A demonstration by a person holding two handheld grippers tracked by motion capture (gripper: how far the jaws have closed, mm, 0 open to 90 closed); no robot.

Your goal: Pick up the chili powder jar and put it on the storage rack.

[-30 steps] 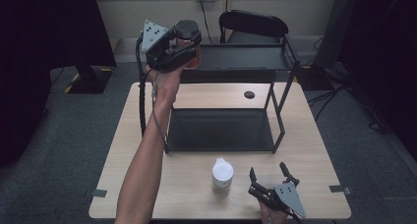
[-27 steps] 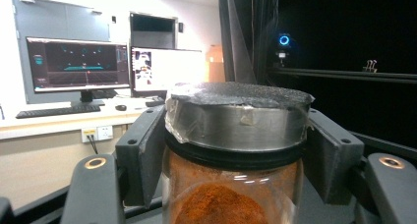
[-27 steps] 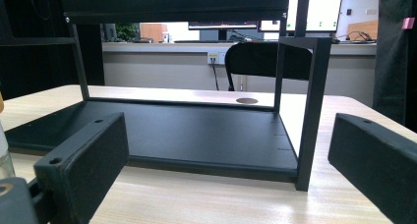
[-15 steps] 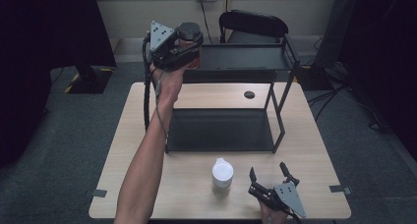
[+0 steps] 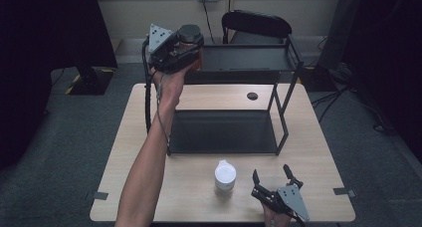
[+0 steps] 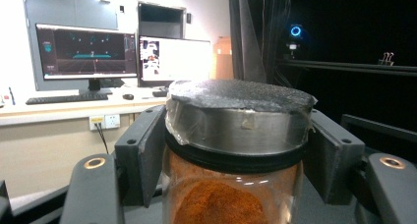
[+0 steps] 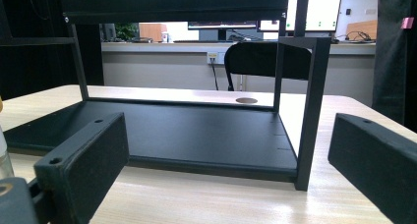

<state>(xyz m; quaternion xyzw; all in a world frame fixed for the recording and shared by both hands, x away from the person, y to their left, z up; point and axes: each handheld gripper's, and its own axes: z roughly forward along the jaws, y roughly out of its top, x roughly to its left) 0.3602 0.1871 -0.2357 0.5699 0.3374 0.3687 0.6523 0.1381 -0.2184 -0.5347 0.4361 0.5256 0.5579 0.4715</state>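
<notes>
One spice jar (image 6: 235,150) hangs clamped in the left gripper (image 5: 191,50) at the rack's top shelf (image 5: 244,57), unplaced; the white-lidded jar (image 5: 225,175) waits beside the open, empty right gripper (image 5: 272,176).

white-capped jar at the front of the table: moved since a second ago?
No. The white-capped jar stands at the same spot on the table, just in front of the black rack's lower shelf, left of the right gripper.

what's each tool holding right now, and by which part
The left tool grips a jar of orange-red powder by its neck, just under the lid. The right tool is open, holding nothing.
</notes>
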